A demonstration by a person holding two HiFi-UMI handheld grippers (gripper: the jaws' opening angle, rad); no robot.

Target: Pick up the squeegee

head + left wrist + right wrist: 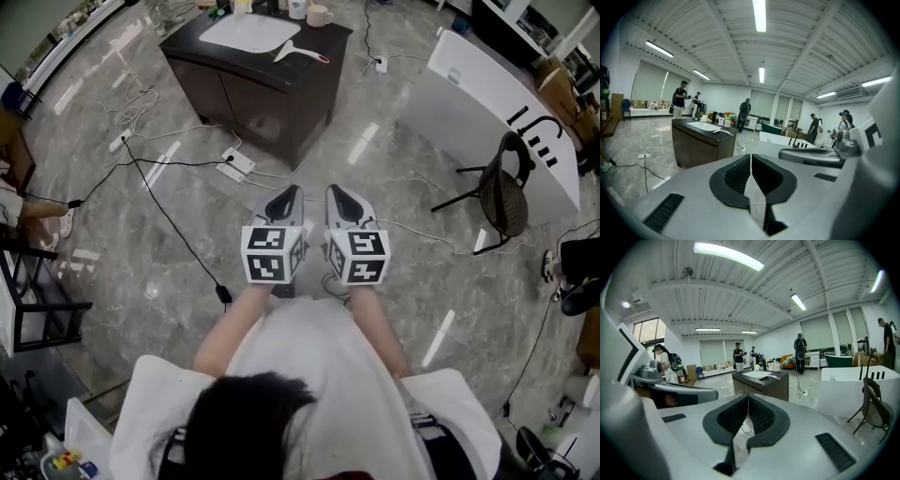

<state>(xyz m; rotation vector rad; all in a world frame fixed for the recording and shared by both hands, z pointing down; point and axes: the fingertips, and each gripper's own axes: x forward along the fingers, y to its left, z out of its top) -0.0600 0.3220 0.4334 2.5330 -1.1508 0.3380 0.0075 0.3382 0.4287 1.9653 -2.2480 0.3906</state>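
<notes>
Task barely begun: nothing is lifted yet. Glossy grey marble floor (403,159) lies below the jaws. Well ahead of them stands a dark, boxy desk (253,94). The left gripper (292,191) and right gripper (336,191), smooth grey with ribbed black pads, are closed and empty. The squeegee (298,52), slim, white and red-tipped, lies on the desk, far beyond the jaws.

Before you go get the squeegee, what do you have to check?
1. Squeegee in sight: ok, it lies on the cabinet.
2. Squeegee in reach: not ok, the cabinet stands across the floor.
3. Left gripper empty: ok, jaws together on nothing.
4. Right gripper ready to grab: not ok, jaws together, must open first.
5. Floor ahead free: not ok, cables cross it.
</notes>
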